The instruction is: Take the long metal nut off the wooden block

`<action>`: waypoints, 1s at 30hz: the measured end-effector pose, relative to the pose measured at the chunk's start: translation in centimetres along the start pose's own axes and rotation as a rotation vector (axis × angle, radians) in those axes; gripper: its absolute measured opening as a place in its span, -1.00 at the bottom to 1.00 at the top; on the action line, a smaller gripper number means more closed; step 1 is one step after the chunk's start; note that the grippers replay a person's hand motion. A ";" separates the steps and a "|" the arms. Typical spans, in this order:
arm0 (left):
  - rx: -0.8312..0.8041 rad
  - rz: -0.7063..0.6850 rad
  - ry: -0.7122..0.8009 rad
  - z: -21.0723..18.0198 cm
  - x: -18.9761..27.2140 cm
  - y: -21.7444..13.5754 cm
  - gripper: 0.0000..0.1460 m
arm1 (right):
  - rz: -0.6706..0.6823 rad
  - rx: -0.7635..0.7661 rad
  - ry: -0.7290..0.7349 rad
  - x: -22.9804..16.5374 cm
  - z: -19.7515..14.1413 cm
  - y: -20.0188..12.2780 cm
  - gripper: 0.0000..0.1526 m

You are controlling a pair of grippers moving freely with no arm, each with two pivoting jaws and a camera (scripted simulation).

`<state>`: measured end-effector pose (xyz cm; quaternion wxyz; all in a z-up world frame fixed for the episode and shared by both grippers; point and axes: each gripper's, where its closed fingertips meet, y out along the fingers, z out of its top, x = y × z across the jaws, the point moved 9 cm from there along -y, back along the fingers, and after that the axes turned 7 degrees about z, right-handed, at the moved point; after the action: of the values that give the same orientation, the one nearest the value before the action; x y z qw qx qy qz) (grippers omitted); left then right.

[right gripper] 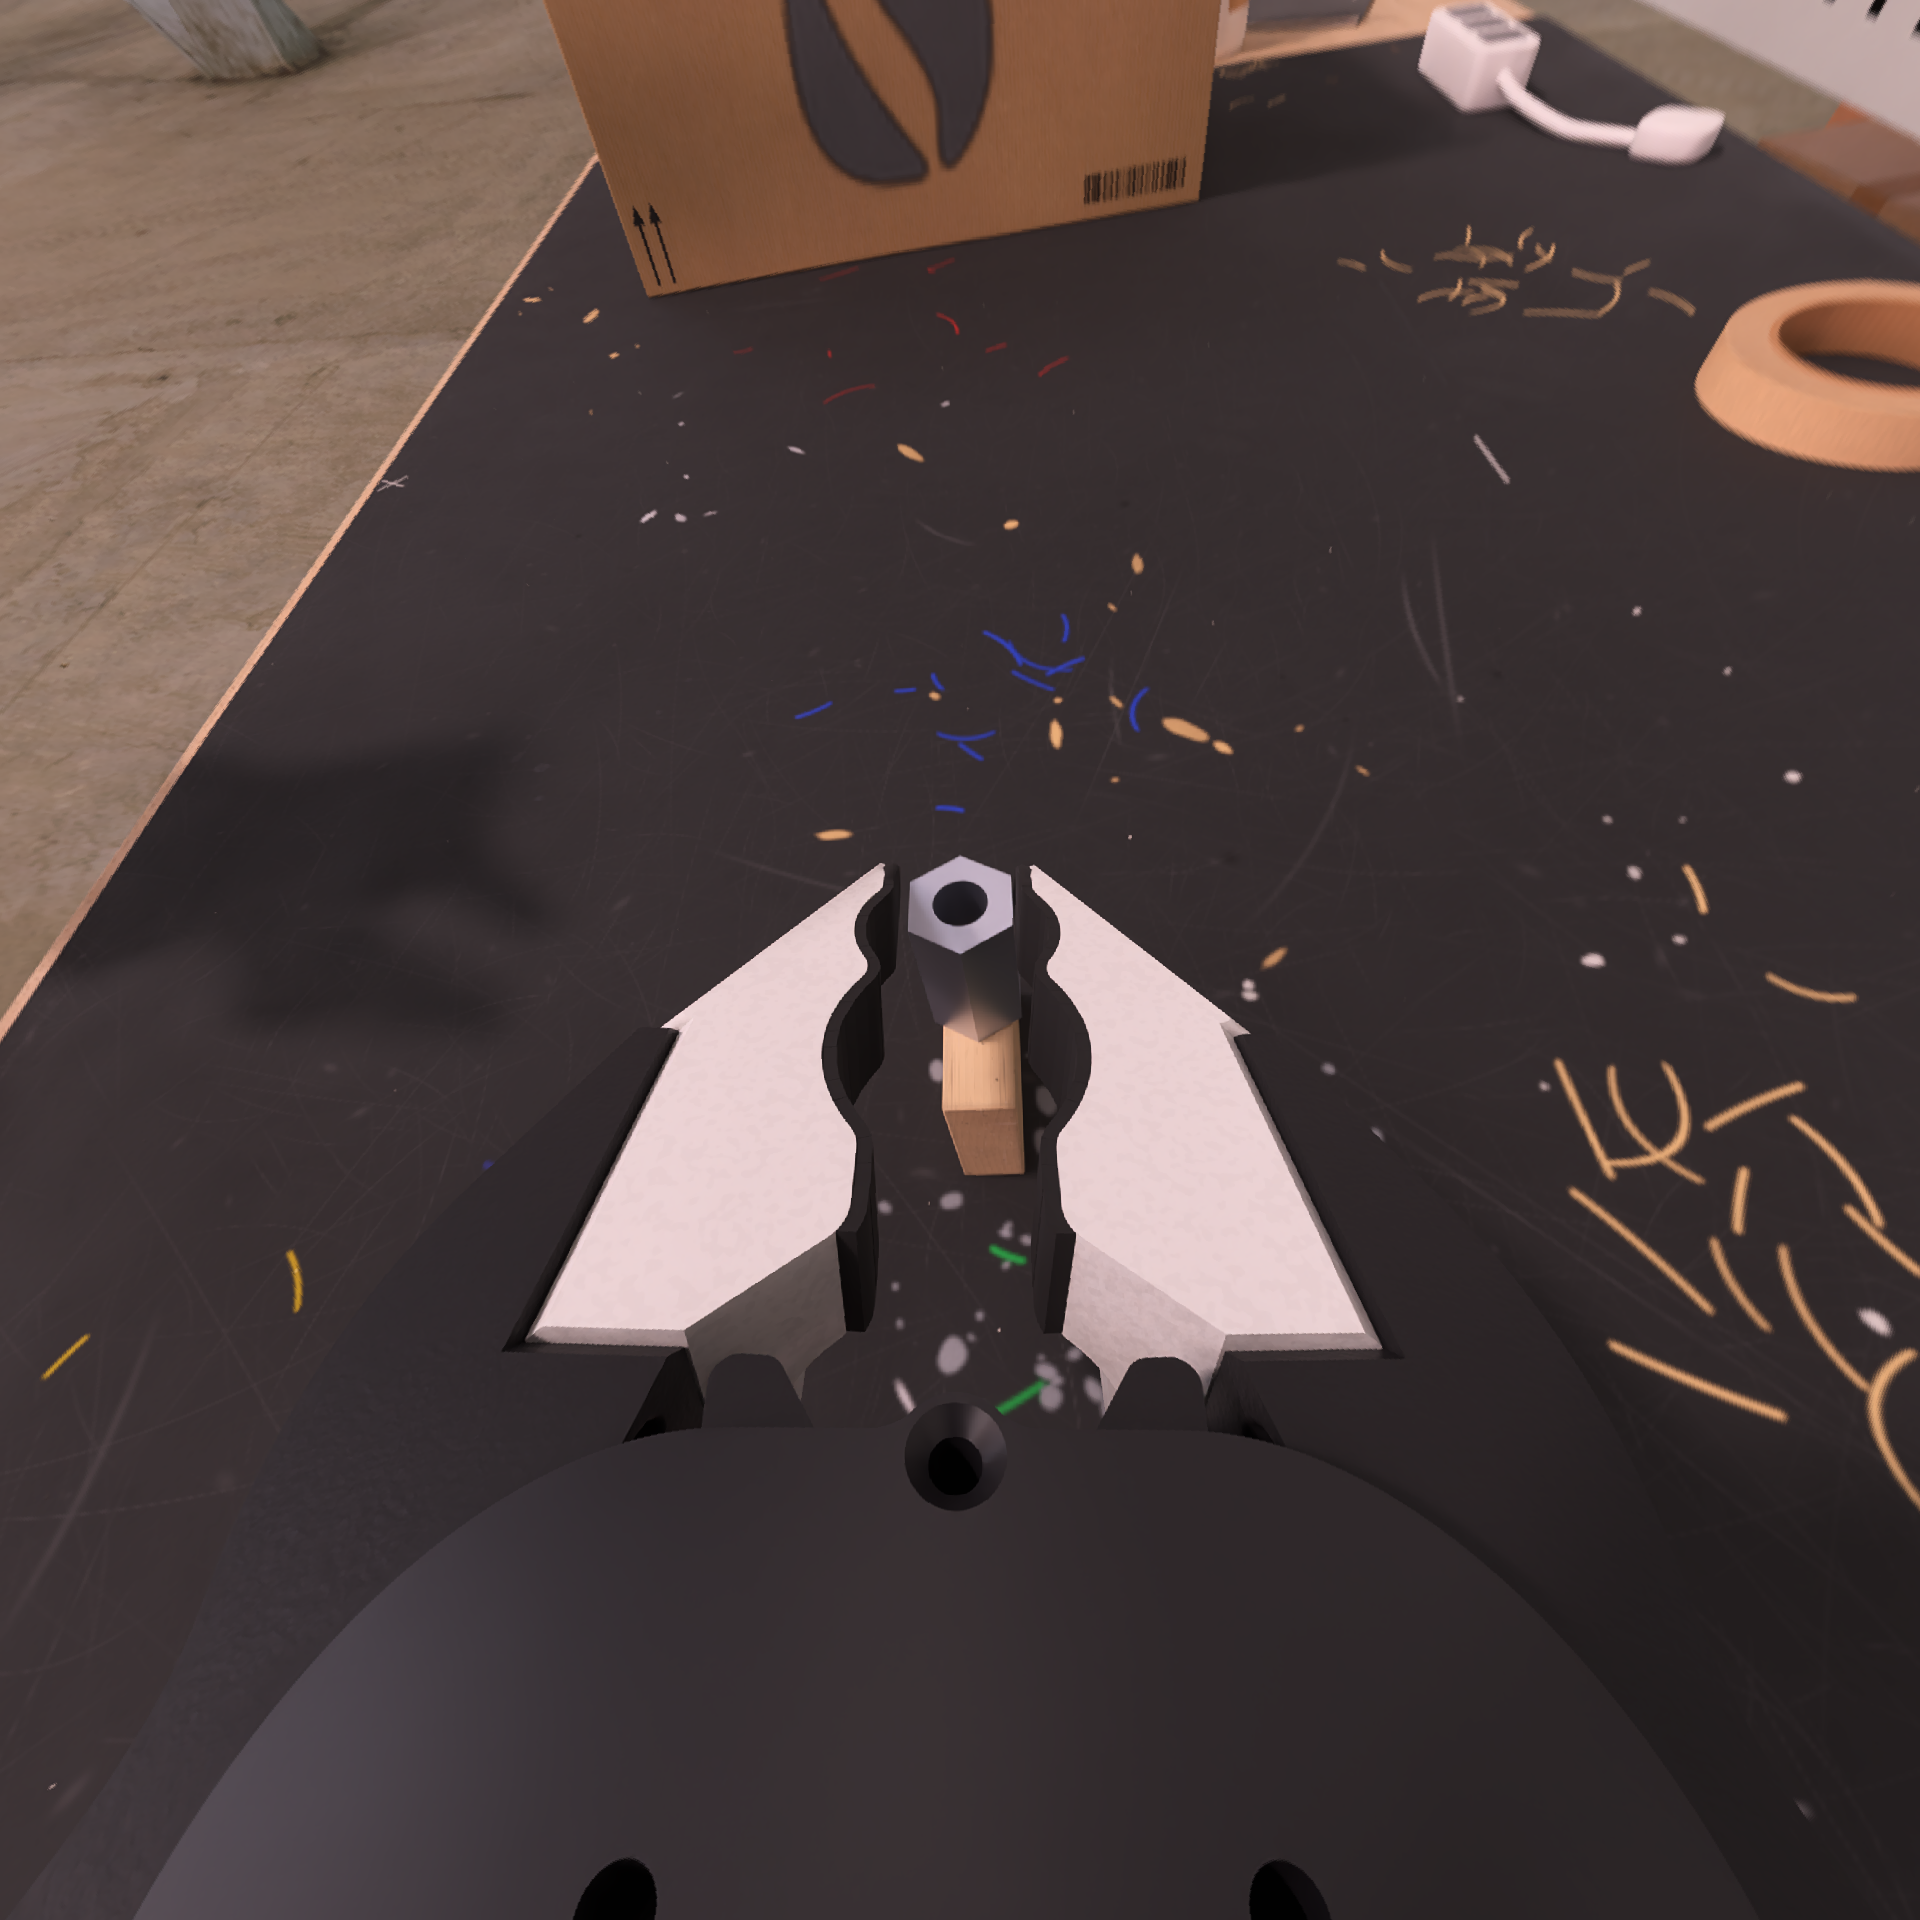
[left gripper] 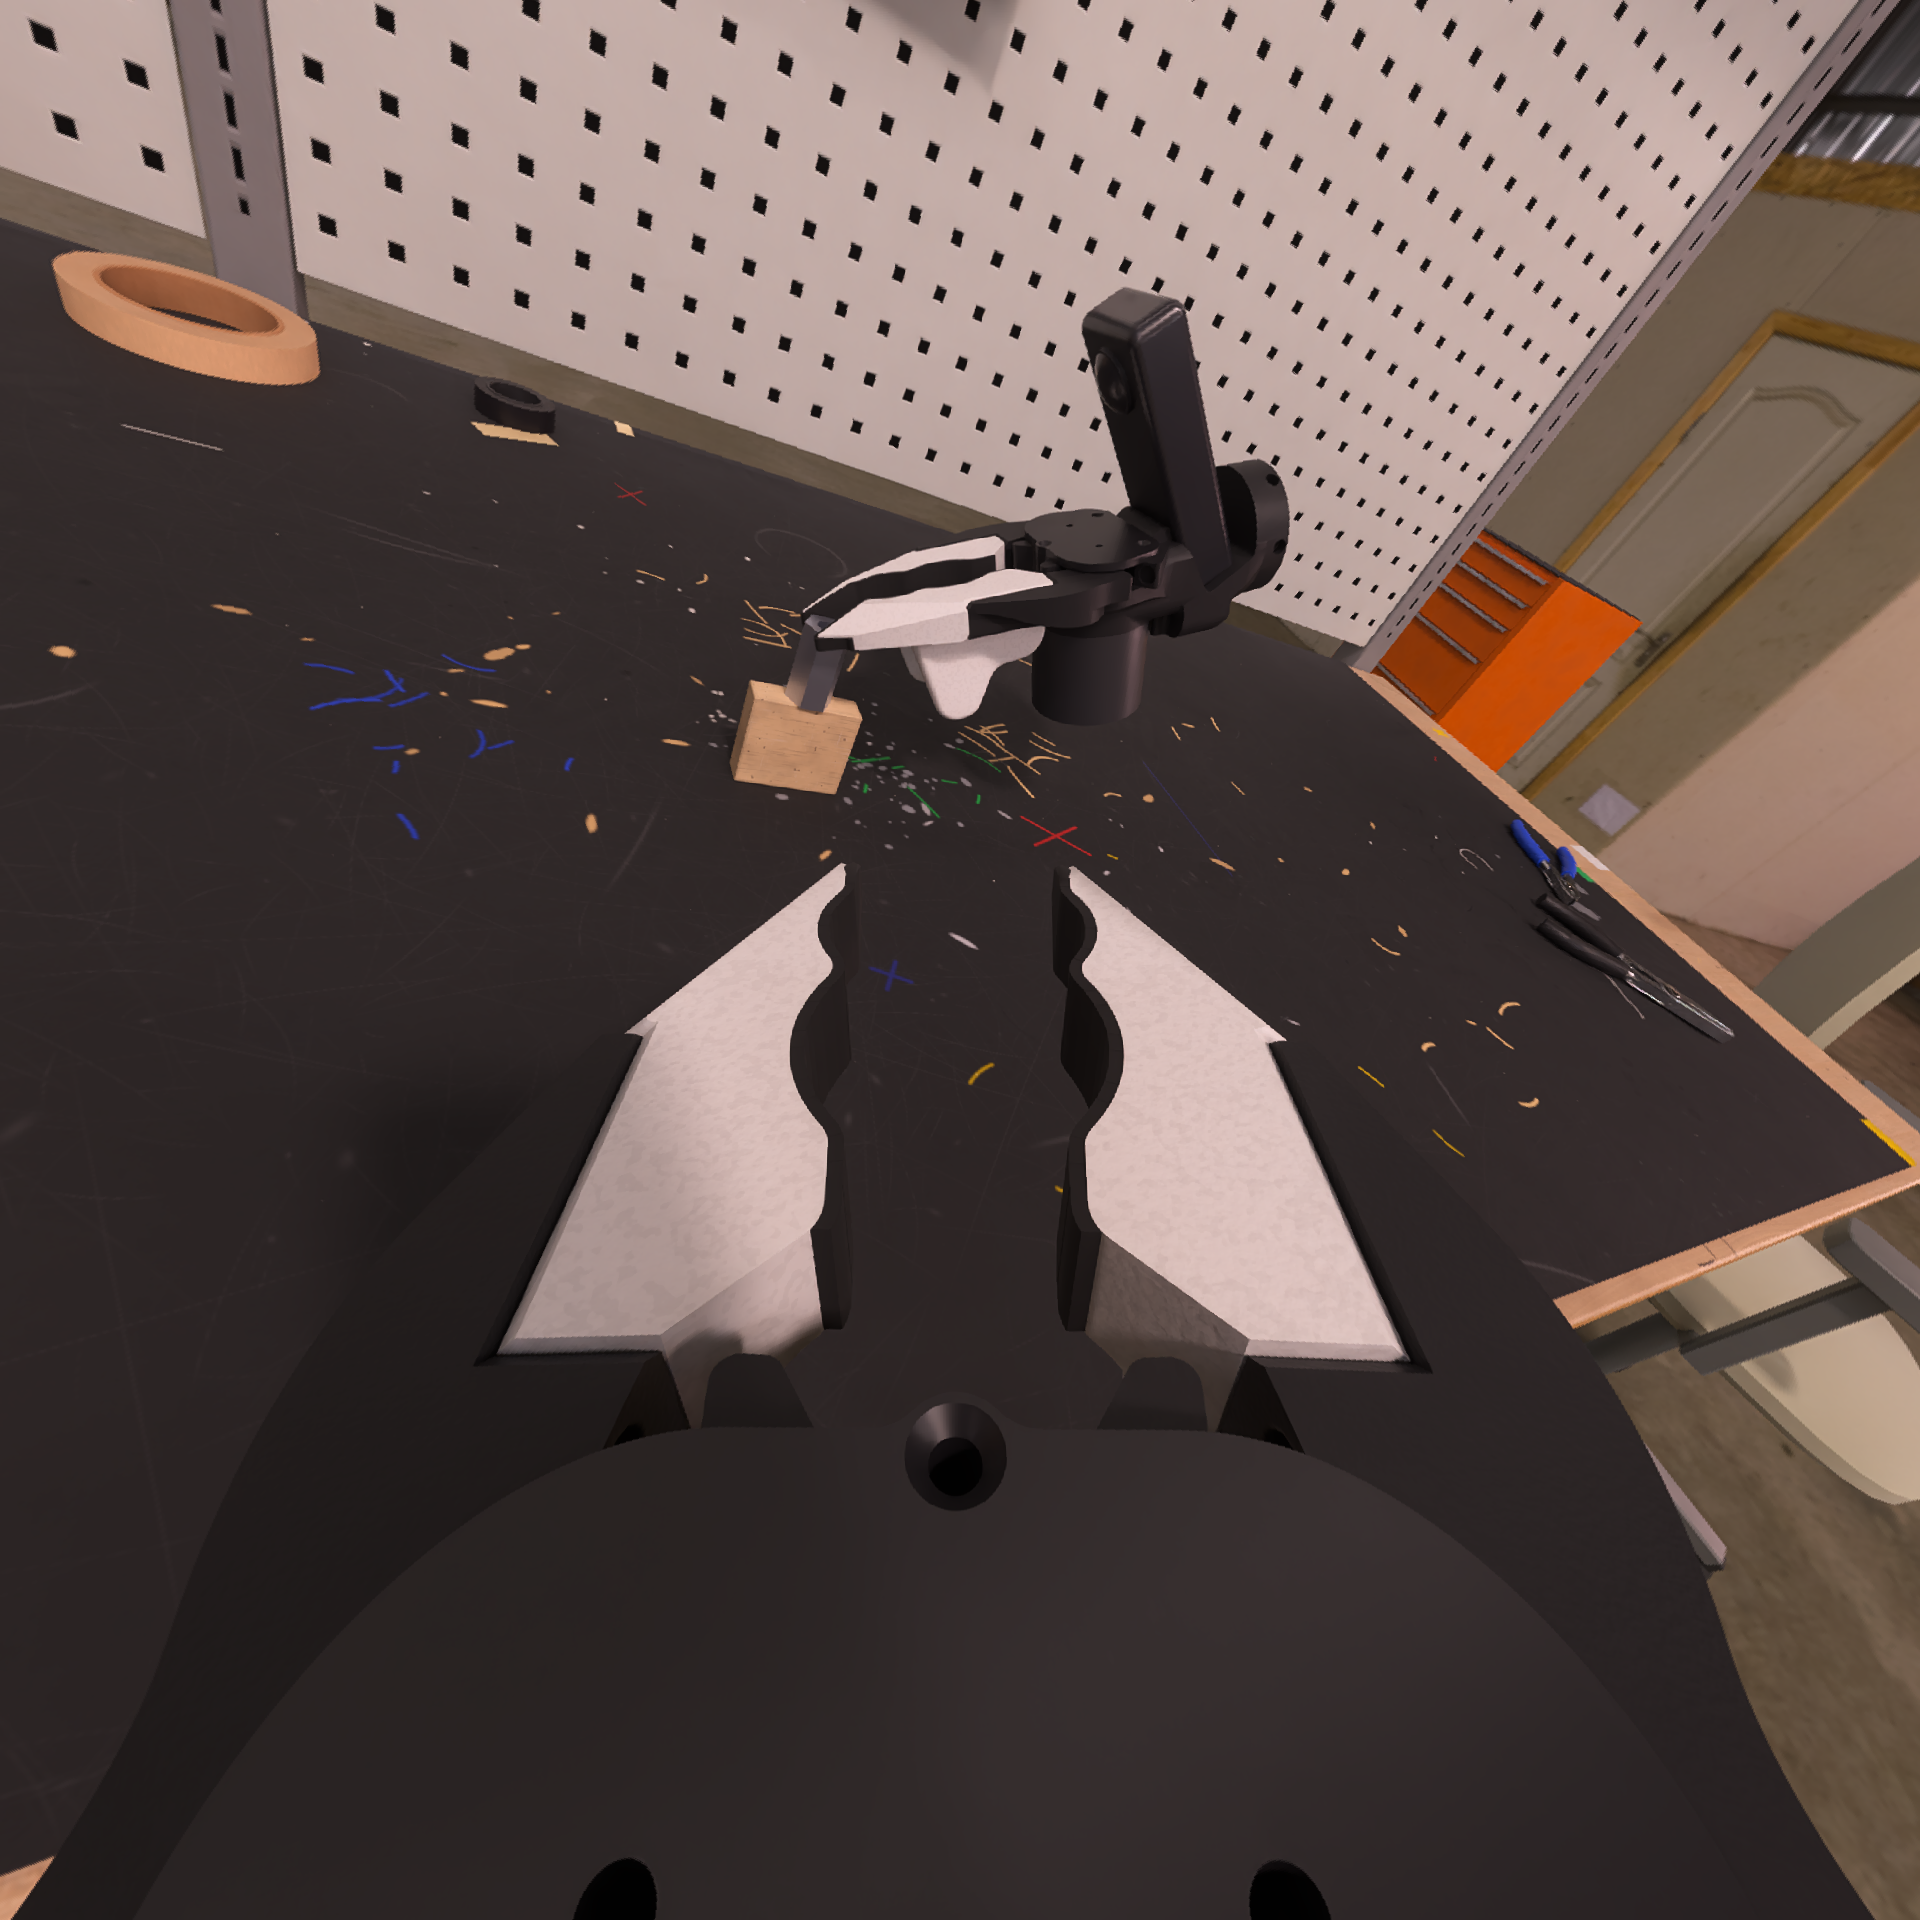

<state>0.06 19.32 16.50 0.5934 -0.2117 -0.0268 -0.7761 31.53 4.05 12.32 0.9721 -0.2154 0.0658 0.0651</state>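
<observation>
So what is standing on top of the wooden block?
The long metal nut stands on the wooden block, between the right tongs. Its foot covers the joint.

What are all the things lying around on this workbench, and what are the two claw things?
Long metal nut: one, grey, standing on the block, between the right claw's fingertips.
Wooden block: one, pale wood, mid-table.
Wooden ring: one, tan, far side by the pegboard.
Black ring: one, small, near the pegboard.
Cardboard box: one, brown, at the table end.
White plug and cable: one, near the box.
Pliers: blue and black handles, several, exact count unclear, at the table edge.
Pegboard: one, white, behind the table.
Orange cabinet: one, beyond the table.
Table: one, black, littered with coloured shavings.
Right gripper: around the nut, contact unclear.
Left gripper: open, empty, away from the block.
</observation>
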 end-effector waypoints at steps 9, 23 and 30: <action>0.002 0.006 -0.008 -0.2 0.0 -0.4 -0.50 | 0.013 0.004 0.042 0.6 0.6 -0.1 -0.71; -0.003 0.009 -0.013 -0.3 -0.2 -0.4 -0.50 | 0.024 0.042 0.013 0.1 -0.1 0.1 -0.71; -0.004 0.005 -0.019 -0.3 -0.3 -0.2 -0.50 | 0.026 -0.028 0.030 0.3 -0.5 0.6 -0.70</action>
<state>-0.20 19.56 16.16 0.5945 -0.2204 -0.0304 -0.7727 31.67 4.41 11.60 0.9670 -0.2290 0.0823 0.0752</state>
